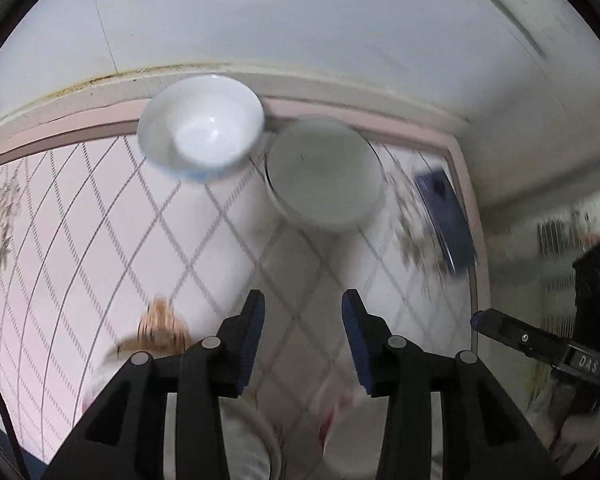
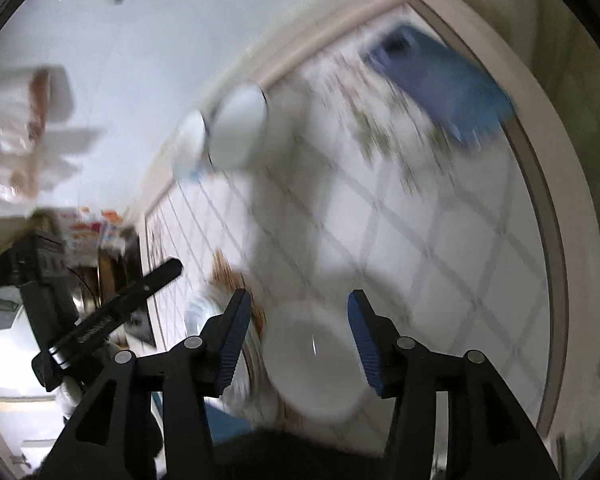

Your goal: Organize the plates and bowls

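Note:
In the left wrist view, my left gripper (image 1: 303, 300) stands open over the diamond-patterned table (image 1: 100, 220) with nothing between its fingers. A white bowl with a blue-marked outside (image 1: 200, 132) and a plain white bowl (image 1: 324, 172) sit side by side at the table's far edge. In the right wrist view, my right gripper (image 2: 299, 300) is open. A blurred white bowl (image 2: 312, 356) lies below, between its fingers, with the pads off it. A plate with brown decoration (image 2: 220, 320) is just left of that bowl. The far bowls (image 2: 240, 128) appear small.
A dark blue phone (image 1: 444, 216) (image 2: 440, 84) lies near the table's right border. The wall rises right behind the far bowls. Packaged goods and clutter (image 2: 88, 228) sit beyond the table's left side. Both views are motion-blurred.

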`<state>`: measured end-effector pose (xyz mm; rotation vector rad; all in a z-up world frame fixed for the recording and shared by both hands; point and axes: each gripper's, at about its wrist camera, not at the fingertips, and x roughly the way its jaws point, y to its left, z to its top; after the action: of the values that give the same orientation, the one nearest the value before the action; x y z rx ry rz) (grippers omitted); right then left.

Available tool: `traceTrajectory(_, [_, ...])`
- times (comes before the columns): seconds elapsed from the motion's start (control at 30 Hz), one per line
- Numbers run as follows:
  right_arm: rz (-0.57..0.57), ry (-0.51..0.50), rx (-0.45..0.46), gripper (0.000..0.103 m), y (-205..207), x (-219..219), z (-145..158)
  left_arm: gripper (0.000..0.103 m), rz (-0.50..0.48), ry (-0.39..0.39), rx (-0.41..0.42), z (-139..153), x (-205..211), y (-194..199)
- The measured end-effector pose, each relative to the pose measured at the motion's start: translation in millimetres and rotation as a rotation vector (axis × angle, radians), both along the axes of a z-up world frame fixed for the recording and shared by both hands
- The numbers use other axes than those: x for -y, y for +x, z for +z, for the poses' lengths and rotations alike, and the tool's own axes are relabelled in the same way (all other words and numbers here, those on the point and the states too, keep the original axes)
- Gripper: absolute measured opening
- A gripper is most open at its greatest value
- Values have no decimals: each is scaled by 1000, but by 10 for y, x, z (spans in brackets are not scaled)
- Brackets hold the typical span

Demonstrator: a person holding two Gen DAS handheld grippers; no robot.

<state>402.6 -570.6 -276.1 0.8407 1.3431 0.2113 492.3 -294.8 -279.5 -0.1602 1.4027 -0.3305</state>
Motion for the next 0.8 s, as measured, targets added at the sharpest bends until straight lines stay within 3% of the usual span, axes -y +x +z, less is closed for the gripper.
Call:
traceTrajectory(0.2, [-23, -7, 3, 53, 864, -128, -365, 38, 37, 22, -62, -355, 69, 479])
traceTrajectory(0.43, [-11, 50, -41, 53, 1371, -266, -768, 37, 36, 48, -103, -661, 166, 771])
traceTrajectory(0.47, [-5, 47, -47, 52, 1427, -288, -822, 33, 32, 67, -95, -683, 182, 789])
traceTrajectory(0.5, [3, 43, -51, 48, 1459, -308, -853, 22, 26, 72, -83, -683, 187, 796])
traceTrajectory(0.53, [12, 40, -56, 33, 1492, -334, -890, 19, 11, 78, -77, -697, 204, 809])
traceTrajectory(0.63, [37, -22, -47, 20, 1535, -397, -915, 16, -13, 113, -49, -699, 247, 806])
traceTrajectory(0.8, [60, -68, -33, 19, 1493, -471, -866, 13, -34, 134, -20, -657, 278, 735])
